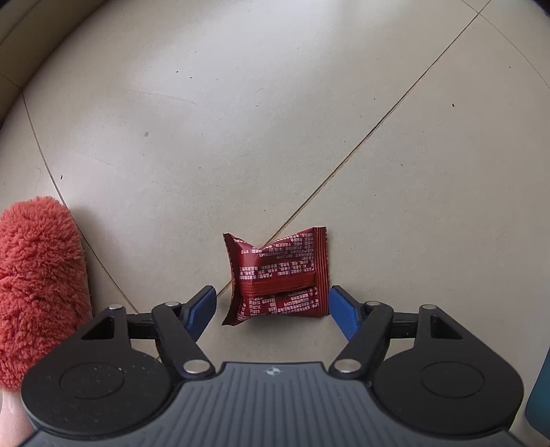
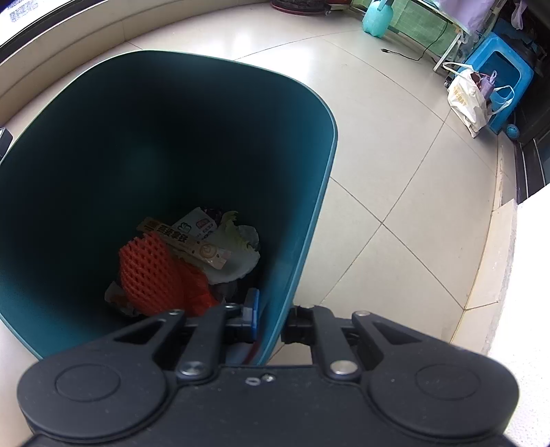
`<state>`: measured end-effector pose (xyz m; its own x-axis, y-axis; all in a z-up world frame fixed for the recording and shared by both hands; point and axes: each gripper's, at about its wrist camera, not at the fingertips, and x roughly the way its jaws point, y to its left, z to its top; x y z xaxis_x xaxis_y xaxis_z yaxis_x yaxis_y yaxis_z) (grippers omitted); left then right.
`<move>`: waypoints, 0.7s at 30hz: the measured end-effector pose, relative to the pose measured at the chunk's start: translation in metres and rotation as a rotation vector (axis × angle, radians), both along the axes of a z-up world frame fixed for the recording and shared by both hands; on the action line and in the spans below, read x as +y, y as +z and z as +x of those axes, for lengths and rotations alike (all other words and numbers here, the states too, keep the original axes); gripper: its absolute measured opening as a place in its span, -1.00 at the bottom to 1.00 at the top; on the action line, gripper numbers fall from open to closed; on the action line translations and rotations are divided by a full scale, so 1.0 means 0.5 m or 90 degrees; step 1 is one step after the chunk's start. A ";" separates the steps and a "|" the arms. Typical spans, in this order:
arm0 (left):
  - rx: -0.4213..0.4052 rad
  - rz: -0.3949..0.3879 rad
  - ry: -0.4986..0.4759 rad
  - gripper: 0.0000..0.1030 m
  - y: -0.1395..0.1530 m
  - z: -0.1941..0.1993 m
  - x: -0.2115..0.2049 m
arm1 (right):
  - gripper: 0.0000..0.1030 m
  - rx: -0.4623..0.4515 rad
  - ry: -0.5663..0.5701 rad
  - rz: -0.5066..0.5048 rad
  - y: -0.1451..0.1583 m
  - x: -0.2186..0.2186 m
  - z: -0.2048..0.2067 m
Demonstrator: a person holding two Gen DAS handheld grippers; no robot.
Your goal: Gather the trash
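left gripper (image 1: 271, 306): spread wide around red wrapper (image 1: 278, 275) on floor tiles (image 1: 206, 120)
right gripper (image 2: 271, 318): clamped on teal bin (image 2: 309, 213) wall

The floor (image 1: 240, 120) is pale beige tile with thin dark grout lines. A dark red snack wrapper (image 1: 276, 275) lies flat on it across 1 grout line. A fluffy red slipper (image 1: 37, 275) sits to its left. A teal bin (image 2: 309, 206) stands on the tiles. Far off, a white bag (image 2: 469, 99) rests against a blue stool (image 2: 508, 65), and a turquoise jug (image 2: 378, 17) stands nearby.
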<state>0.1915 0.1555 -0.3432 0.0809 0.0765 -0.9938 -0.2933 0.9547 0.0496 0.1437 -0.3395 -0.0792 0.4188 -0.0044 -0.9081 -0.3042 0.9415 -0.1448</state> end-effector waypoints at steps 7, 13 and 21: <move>-0.007 0.048 -0.023 -0.35 0.027 0.007 -0.045 | -0.81 -0.005 0.003 -0.001 -0.001 0.001 -0.003; -0.020 0.063 -0.047 -0.58 0.067 0.009 -0.080 | -0.83 -0.009 -0.005 0.008 0.004 -0.004 -0.007; -0.035 0.057 -0.054 -0.68 0.128 0.000 -0.085 | -0.83 -0.021 -0.002 0.019 0.010 -0.013 -0.016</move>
<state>0.1915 0.1130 -0.2792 0.1443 0.1553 -0.9773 -0.2159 0.9687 0.1220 0.1356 -0.3461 -0.0745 0.4492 0.0202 -0.8932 -0.2959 0.9467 -0.1274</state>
